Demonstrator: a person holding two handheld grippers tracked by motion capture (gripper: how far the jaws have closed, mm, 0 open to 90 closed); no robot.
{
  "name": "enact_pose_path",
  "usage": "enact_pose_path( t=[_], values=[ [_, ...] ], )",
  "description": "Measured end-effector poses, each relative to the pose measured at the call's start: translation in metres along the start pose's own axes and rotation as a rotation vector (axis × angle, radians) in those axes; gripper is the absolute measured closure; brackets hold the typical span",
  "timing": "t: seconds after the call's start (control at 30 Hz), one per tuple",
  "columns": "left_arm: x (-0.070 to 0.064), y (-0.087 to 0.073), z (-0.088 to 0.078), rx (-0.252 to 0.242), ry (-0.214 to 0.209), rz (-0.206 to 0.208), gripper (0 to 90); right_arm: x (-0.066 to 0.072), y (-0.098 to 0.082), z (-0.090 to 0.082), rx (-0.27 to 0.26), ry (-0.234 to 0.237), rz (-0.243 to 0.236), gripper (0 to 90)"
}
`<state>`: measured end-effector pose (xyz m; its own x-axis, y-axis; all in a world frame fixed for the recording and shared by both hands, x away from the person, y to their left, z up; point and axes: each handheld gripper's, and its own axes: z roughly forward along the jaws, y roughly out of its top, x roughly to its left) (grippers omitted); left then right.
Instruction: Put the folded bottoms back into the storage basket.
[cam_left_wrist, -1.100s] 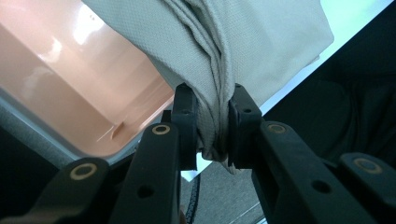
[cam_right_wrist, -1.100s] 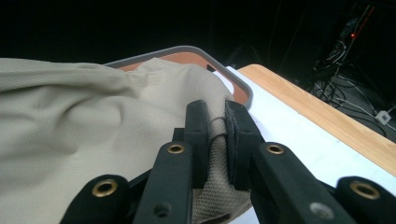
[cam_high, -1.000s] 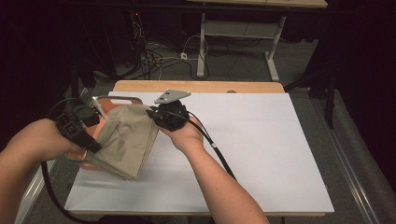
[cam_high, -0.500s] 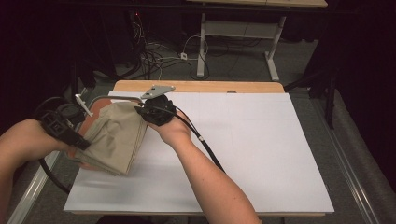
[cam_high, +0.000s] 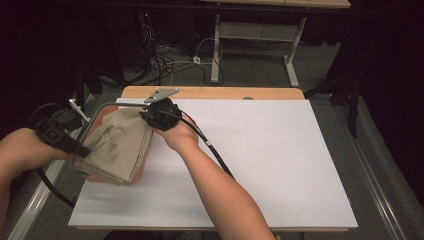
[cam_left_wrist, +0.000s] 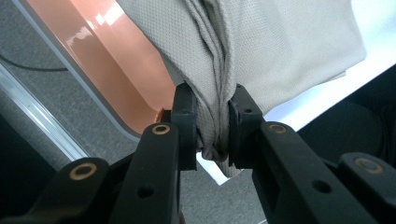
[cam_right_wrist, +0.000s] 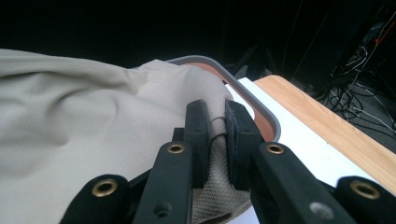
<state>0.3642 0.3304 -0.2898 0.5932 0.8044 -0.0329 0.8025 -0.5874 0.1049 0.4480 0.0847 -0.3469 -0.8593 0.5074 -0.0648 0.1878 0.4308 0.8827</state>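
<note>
A folded beige cloth (cam_high: 117, 145) hangs over an orange tray (cam_high: 139, 172) with a grey rim at the table's left edge. My left gripper (cam_high: 80, 150) is shut on the cloth's near left edge; in the left gripper view the fabric (cam_left_wrist: 261, 51) is bunched tight between the black pads (cam_left_wrist: 187, 116). At the cloth's far right corner my right gripper (cam_high: 150, 116) pinches a fold. In the right gripper view the cloth (cam_right_wrist: 84, 126) spreads left of the jaws and the tray rim (cam_right_wrist: 252, 100) curves behind them.
A white sheet (cam_high: 260, 155) covers most of the wooden table (cam_high: 235, 93). A metal rail (cam_high: 35, 200) runs along the table's left side. Cables (cam_high: 170, 60) and a table frame (cam_high: 255, 35) stand on the floor beyond.
Both hands have carried the cloth leftward and slightly down, from over the white sheet to over the orange tray. Both grips stay unchanged.
</note>
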Motion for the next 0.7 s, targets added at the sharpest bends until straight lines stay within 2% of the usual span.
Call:
enact_pose_path(
  t=[0.1, 0.3, 0.47, 0.57, 0.7],
  values=[
    [0.005, 0.002, 0.002, -0.007, 0.005, -0.018, 74.4, -0.002, 0.004, 0.007, 0.007, -0.001, -0.007, 81.4],
    [0.014, 0.008, 0.007, -0.023, -0.001, -0.026, 74.4, -0.011, 0.013, 0.022, 0.01, -0.009, -0.015, 81.3],
    [0.024, 0.014, 0.016, -0.029, 0.0, -0.037, 74.4, -0.02, 0.013, 0.037, 0.038, -0.017, -0.022, 81.4],
    [0.033, 0.015, 0.021, -0.033, 0.003, -0.059, 74.4, -0.024, 0.012, 0.048, 0.048, -0.018, -0.013, 81.3],
    [0.043, 0.012, 0.028, -0.036, -0.002, -0.08, 74.4, -0.021, 0.016, 0.061, 0.055, -0.015, -0.027, 81.3]
  ],
)
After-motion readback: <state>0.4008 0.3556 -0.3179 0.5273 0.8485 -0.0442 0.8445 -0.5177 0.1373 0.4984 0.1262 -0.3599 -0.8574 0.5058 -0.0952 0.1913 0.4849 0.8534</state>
